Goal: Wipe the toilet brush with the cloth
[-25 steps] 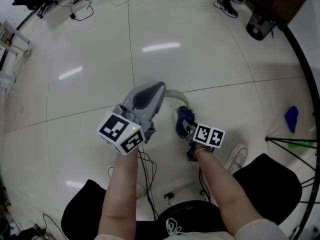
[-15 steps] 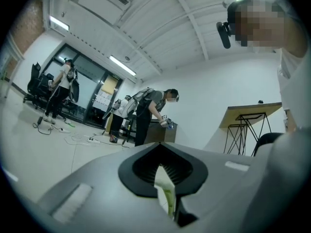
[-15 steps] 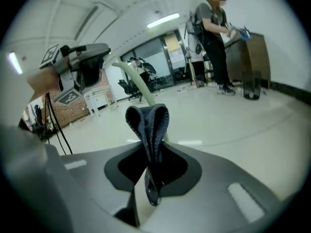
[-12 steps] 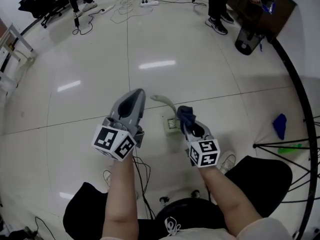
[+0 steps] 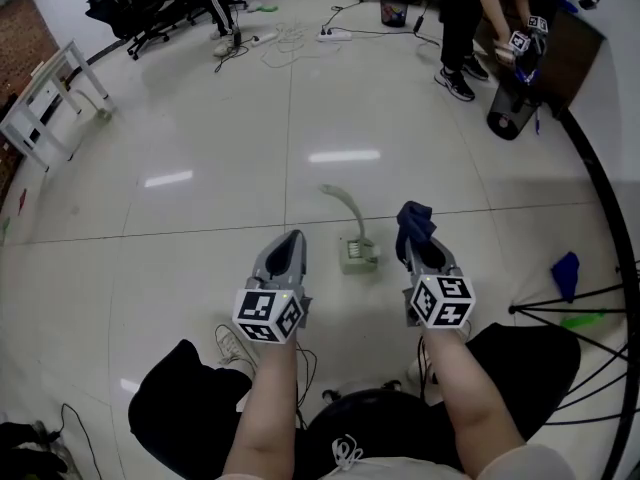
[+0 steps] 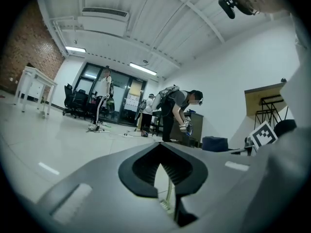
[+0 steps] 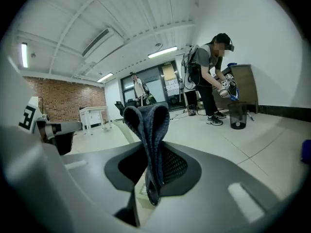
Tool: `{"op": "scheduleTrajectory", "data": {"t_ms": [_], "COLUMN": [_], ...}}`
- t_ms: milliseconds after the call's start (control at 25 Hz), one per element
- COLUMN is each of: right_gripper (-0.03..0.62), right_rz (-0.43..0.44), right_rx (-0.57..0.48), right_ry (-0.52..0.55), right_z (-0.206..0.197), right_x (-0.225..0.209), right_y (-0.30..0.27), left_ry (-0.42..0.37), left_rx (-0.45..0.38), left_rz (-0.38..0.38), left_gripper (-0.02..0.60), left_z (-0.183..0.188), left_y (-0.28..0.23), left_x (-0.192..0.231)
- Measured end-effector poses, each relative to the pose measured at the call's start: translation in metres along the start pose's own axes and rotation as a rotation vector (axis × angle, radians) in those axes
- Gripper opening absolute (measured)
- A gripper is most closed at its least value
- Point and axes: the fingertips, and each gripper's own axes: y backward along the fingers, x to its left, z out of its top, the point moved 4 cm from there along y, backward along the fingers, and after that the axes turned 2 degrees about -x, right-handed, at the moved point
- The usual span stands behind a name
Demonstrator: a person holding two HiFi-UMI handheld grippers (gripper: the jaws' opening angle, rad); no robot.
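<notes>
Now right claw (image 5: 411, 236) pinches folded dark blue cloth (image 5: 414, 217); left claw (image 5: 292, 238) closed, empty; toilet brush (image 5: 354, 234) on floor (image 5: 180, 218) between them, apart.

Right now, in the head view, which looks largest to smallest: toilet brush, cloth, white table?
White table, toilet brush, cloth. The cloth is held in the right gripper, nearer the camera, yet looks smallest.
</notes>
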Motion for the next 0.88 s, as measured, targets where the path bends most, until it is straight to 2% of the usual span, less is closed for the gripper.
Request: {"op": "scheduleTrajectory", "data": {"t_ms": [240,600,880], "right_gripper": [0.066,0.066,0.066], "right_rz": [0.012,0.028,0.024], "right_rx": [-0.028,-0.062,-0.052], "right_ry": [-0.029,0.040,0.025], "right_z": [-0.003,0.006,0.005], "right_x": [0.005,0.012,0.012], "right_y": [0.013,0.020,0.020], "left_ry": [-0.005,-0.014,-0.037], "left_rx": [0.024,0.004,-0.013], "left_rz": [-0.037,-0.072,-0.089], "left_gripper": [0.006,0.006,0.006], "left_z": [-0.015,-0.020,-0.015], "left_y": [0.004,0.005,0.008], "left_x": [-0.021,-0.038,-0.039]}}
